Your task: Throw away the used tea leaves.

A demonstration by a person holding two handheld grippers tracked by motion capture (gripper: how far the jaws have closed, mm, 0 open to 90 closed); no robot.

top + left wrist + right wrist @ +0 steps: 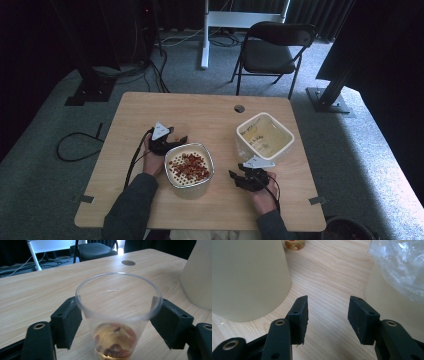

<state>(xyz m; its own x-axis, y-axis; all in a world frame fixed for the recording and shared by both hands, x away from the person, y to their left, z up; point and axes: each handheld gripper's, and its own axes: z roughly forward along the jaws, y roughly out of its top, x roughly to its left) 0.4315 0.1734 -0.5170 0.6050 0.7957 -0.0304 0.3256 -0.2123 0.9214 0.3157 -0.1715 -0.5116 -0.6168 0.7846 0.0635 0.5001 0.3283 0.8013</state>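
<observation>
Currently left gripper point(117, 322) clamps a clear cup point(117, 315) between its fingers; right gripper point(328, 315) gapes wide, nothing between.

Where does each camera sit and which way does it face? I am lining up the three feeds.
High view: above the person's side, looking forward and down on the table; forearms show.
Left gripper view: rides the left hand-held gripper, jaws around the clear cup.
Right gripper view: rides the right hand-held gripper, jaws apart over the wood.
Both gripper views share the cup.
</observation>
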